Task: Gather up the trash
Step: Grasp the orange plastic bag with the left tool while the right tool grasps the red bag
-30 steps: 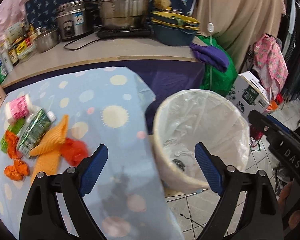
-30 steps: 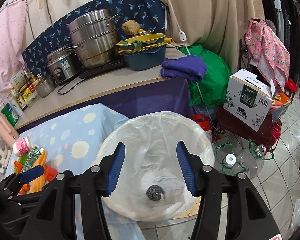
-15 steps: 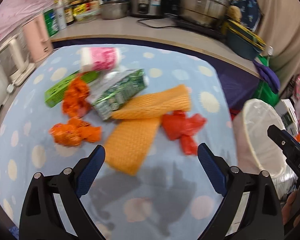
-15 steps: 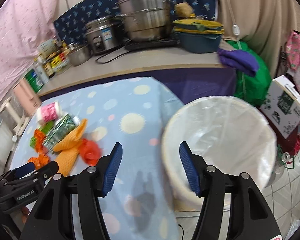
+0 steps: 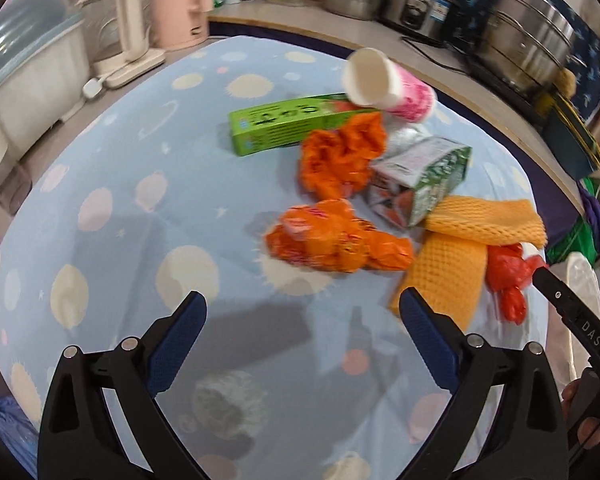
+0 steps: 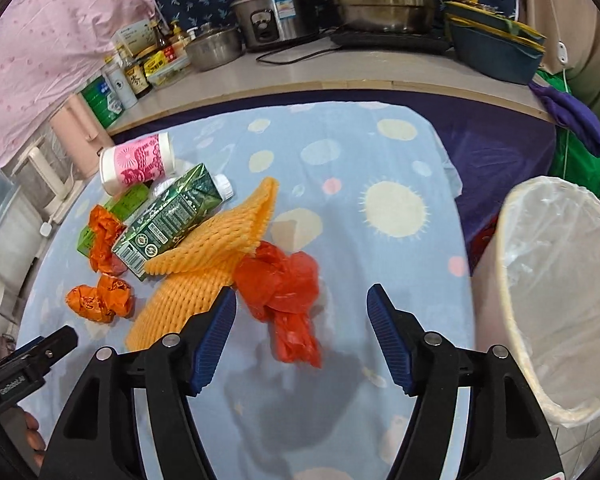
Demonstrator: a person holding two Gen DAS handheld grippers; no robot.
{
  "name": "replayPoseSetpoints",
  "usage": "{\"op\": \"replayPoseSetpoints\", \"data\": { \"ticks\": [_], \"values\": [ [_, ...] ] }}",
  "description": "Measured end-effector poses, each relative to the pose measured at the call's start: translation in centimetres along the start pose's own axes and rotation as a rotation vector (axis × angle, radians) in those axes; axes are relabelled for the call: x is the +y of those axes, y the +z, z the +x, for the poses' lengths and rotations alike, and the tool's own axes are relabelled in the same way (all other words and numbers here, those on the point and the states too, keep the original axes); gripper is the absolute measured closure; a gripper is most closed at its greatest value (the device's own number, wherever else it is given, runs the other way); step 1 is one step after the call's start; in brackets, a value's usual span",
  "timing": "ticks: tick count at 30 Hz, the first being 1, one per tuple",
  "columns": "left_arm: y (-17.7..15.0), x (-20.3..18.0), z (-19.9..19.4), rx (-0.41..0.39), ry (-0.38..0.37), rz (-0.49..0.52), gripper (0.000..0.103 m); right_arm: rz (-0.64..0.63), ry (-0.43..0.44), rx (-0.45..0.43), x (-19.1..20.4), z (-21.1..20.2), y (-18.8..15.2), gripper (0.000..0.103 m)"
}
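Both claws gape wide, empty — the left claw (image 5: 302, 322) near the orange wrapper (image 5: 336, 242), the right claw (image 6: 302, 334) around the red bag (image 6: 284, 288), left of the bin (image 6: 556, 296).

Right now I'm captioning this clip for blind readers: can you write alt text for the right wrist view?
The open right gripper hovers above a crumpled red plastic bag on a blue spotted tablecloth. Left of it lie orange foam netting, a green carton and a pink cup; a lined trash bin stands at right.
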State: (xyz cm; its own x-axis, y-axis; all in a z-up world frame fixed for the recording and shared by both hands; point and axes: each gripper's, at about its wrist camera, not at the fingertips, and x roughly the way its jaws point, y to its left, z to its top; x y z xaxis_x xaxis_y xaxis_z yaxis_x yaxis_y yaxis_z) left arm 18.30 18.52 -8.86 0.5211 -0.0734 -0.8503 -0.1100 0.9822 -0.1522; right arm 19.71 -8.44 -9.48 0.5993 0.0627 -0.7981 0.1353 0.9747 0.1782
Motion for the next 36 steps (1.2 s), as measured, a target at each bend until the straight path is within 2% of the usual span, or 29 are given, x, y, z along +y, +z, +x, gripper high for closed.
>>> {"op": "replayPoseSetpoints", "data": {
  "ticks": [5,11,13,15,18,26,29,30,36],
  "values": [
    [0.5,2.0,0.7,0.007,0.0,-0.049,0.01,-0.012,-0.015,0.024,0.8,2.1,0.4,0.038],
    [1.5,2.4,1.7,0.018,-0.028,-0.074,0.01,-0.012,-0.024,0.045,1.1,3.8,0.6,0.038],
    [1.8,2.2,1.9,0.02,-0.048,-0.078,0.01,-0.014,-0.024,0.054,1.0,4.1,0.5,0.044],
    [2.2,2.0,2.2,0.02,-0.062,-0.081,0.01,-0.017,-0.023,0.064,1.0,4.4,0.4,0.056],
    [2.8,1.5,2.8,0.021,-0.073,-0.076,0.01,-0.024,-0.02,0.058,1.1,4.3,0.2,0.062],
    [3.3,0.3,5.0,0.045,-0.091,-0.043,0.012,-0.015,-0.019,0.056,0.8,3.7,-0.5,0.064],
    [3.2,0.0,5.7,0.063,-0.105,-0.029,0.024,-0.01,-0.018,0.057,0.6,3.3,-0.9,0.064],
    [3.2,-0.1,6.0,0.072,-0.112,-0.026,0.031,-0.008,-0.018,0.058,0.5,3.2,-1.0,0.064],
    [2.8,-0.6,5.5,0.063,-0.121,-0.006,0.044,0.006,-0.014,0.055,-0.2,2.1,-1.8,0.064]
  ]
}}
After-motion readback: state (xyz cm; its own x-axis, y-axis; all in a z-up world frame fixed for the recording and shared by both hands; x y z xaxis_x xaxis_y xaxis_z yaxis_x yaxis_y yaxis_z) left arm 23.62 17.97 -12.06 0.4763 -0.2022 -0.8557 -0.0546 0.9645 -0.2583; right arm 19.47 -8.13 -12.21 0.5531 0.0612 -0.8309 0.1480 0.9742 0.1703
